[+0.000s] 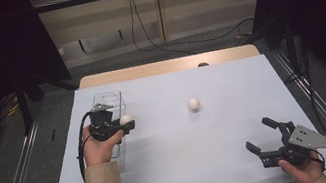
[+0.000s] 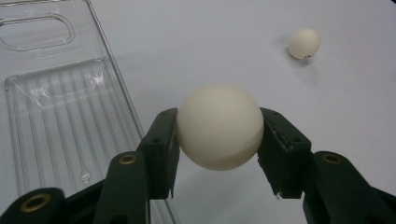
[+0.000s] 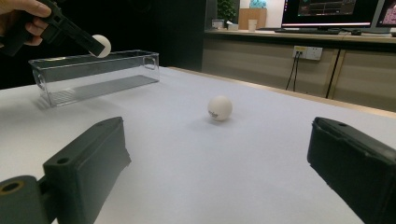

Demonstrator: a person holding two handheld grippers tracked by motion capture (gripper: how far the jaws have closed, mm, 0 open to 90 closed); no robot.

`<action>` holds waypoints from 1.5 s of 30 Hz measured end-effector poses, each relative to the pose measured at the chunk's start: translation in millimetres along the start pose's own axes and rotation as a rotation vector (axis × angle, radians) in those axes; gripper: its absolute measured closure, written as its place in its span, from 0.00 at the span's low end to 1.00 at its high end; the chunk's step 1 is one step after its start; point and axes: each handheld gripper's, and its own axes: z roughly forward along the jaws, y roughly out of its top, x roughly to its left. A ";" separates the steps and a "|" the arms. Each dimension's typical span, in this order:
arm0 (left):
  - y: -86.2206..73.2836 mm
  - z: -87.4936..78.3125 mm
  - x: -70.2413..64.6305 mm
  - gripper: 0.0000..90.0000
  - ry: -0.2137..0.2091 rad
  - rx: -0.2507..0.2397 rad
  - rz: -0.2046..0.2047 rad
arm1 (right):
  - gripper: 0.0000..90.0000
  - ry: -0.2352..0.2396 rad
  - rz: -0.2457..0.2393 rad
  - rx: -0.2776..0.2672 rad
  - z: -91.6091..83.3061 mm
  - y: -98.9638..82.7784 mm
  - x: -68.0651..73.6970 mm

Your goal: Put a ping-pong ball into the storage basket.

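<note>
My left gripper (image 1: pixel 125 123) is shut on a cream ping-pong ball (image 2: pixel 219 127), held in the air just right of the clear plastic box (image 1: pixel 107 101); from the right gripper view that ball (image 3: pixel 102 45) hangs above the box's (image 3: pixel 95 74) near rim. A second cream ball (image 1: pixel 194 103) lies alone on the white table sheet; it also appears far off in the left gripper view (image 2: pixel 304 44) and mid-table in the right gripper view (image 3: pixel 219 108). My right gripper (image 1: pixel 260 134) rests near the front right corner, jaws wide open, nothing between them.
The clear box (image 2: pixel 60 107) looks empty, with a ribbed floor and a handle cut-out. The white sheet (image 1: pixel 185 143) covers a wooden table (image 1: pixel 166 65). Black curtains, metal rails and floor cables surround the table.
</note>
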 end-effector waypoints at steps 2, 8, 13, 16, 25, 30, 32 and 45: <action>0.0 -0.1 0.3 0.57 0.001 0.001 0.001 | 0.05 0.000 0.000 0.001 0.0 0.0 0.0; -0.7 -2.1 2.7 0.57 0.011 0.000 -0.002 | 0.05 0.000 0.000 0.000 -0.2 0.0 0.0; -1.3 -4.4 4.4 0.57 0.015 -0.002 -0.008 | 0.05 0.001 0.001 0.000 -0.2 0.1 0.1; -1.7 -5.4 5.5 0.57 0.020 -0.005 -0.012 | 0.05 0.001 0.002 0.000 -0.1 0.1 0.1; -2.5 -7.3 8.3 0.57 0.026 -0.007 -0.016 | 0.05 0.000 0.002 0.000 -0.2 0.1 0.1; -2.9 -9.2 9.7 0.57 0.033 -0.009 -0.018 | 0.05 0.001 0.002 0.000 -0.2 0.1 0.1; -3.1 -10.2 10.4 0.57 0.034 -0.013 -0.023 | 0.05 0.000 0.001 -0.001 -0.3 0.1 0.0; -5.0 -14.2 15.1 0.57 0.049 -0.020 -0.036 | 0.05 0.002 0.001 0.000 -0.3 0.0 0.1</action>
